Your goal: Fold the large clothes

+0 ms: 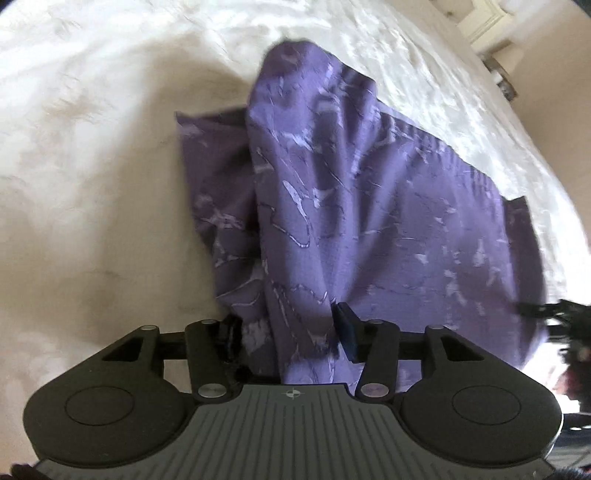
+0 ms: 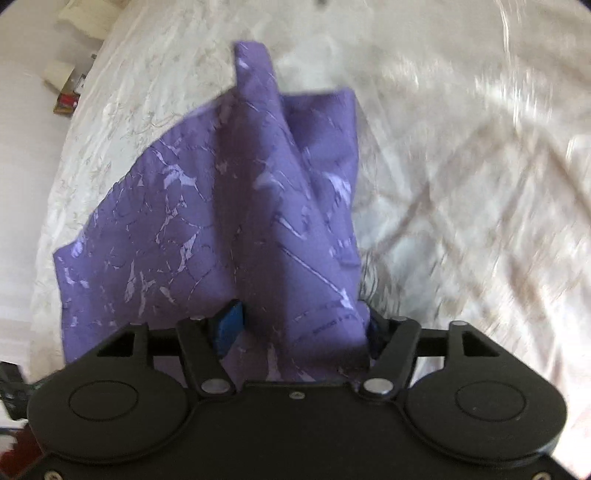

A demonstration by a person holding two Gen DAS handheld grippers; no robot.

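Note:
A large purple cloth with pale marbled streaks (image 1: 369,184) lies partly flat on a white bedspread (image 1: 92,147). One ridge of it rises up into my left gripper (image 1: 288,317). Those jaws stand well apart with the bunched fabric between them, and a dark gap shows beside the left finger (image 1: 231,332). In the right wrist view the same cloth (image 2: 166,221) peaks toward my right gripper (image 2: 303,314). Its jaws are wide, the fabric fills the space between them and drapes over the gripper body. Both views are blurred.
The cream bedspread (image 2: 461,184) stretches around the cloth on all sides. A white cabinet (image 1: 484,22) stands past the bed's far right edge. Small boxes and clutter (image 2: 66,96) lie on the floor at the bed's left. A dark blurred shape (image 1: 554,310) sits at the right edge.

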